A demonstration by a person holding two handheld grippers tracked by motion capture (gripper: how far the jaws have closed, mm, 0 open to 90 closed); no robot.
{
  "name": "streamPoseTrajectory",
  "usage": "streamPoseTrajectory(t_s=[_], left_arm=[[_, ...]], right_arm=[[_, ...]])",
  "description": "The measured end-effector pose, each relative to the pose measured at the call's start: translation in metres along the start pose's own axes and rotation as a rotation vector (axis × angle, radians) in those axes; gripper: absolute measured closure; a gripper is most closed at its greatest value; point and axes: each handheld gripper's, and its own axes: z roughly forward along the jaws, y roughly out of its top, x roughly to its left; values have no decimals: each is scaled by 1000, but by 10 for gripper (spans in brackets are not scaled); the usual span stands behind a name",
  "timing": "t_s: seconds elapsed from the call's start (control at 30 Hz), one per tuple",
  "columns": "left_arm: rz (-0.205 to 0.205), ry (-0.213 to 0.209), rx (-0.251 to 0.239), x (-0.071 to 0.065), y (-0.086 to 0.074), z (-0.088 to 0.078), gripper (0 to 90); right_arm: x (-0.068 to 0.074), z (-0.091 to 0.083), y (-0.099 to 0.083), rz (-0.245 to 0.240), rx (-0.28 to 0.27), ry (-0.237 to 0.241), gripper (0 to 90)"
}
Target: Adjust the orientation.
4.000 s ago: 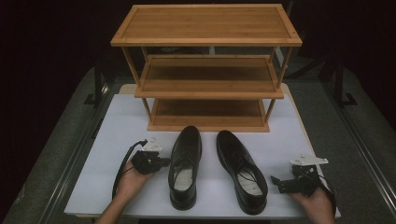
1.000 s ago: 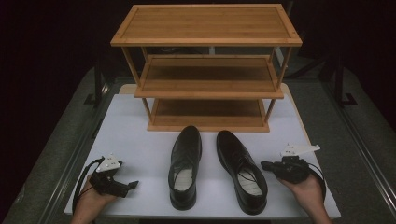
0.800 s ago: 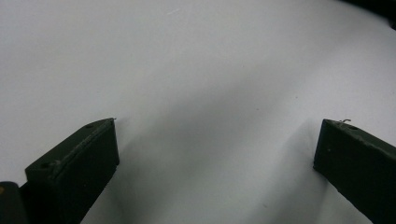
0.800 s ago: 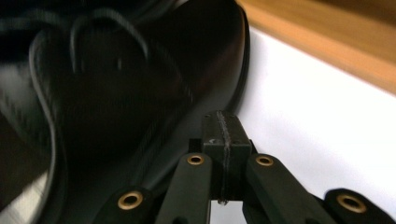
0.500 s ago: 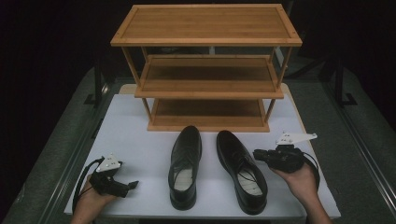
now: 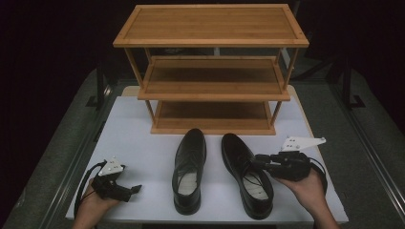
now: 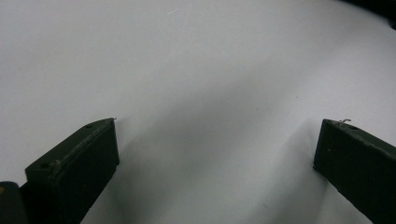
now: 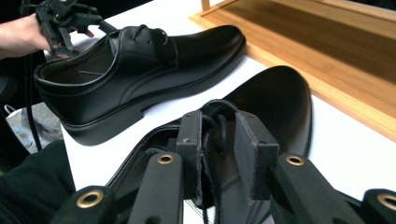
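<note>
While the right gripper (image 6: 261,162) had its jaws just opening around the laces of the right shoe (image 8: 261,107), it needed a firmer bite before lifting. Beyond it waited the shelf (image 6: 212,126); far aside, the left gripper (image 6: 133,189) rested apart.

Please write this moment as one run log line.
left gripper: open, over white table | right gripper: jaws just been opening, laces of right shoe between them | left shoe: untouched
</note>
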Motion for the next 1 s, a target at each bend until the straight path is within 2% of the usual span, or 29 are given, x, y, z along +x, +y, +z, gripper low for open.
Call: streamPoseTrajectory(t_s=[0.13, 0.27, 0.37, 0.5, 0.8, 1.0], left_arm=[[0, 0, 0, 0, 0, 0, 0], [0, 0, 0, 0, 0, 0, 0], [0, 0, 0, 0, 0, 0, 0], [1, 1, 1, 0, 0, 0, 0], [1, 0, 1, 0, 0, 0, 0], [1, 0, 0, 0, 0, 0, 0]], right_arm=[[1, 10, -3, -9, 33, -15, 701], [1, 11, -5, -13, 26, -17, 813], [4, 9, -4, -35, 22, -44, 859], [5, 8, -3, -35, 11, -71, 864], [5, 12, 5, -22, -3, -82, 868], [3, 22, 14, -22, -16, -89, 869]])
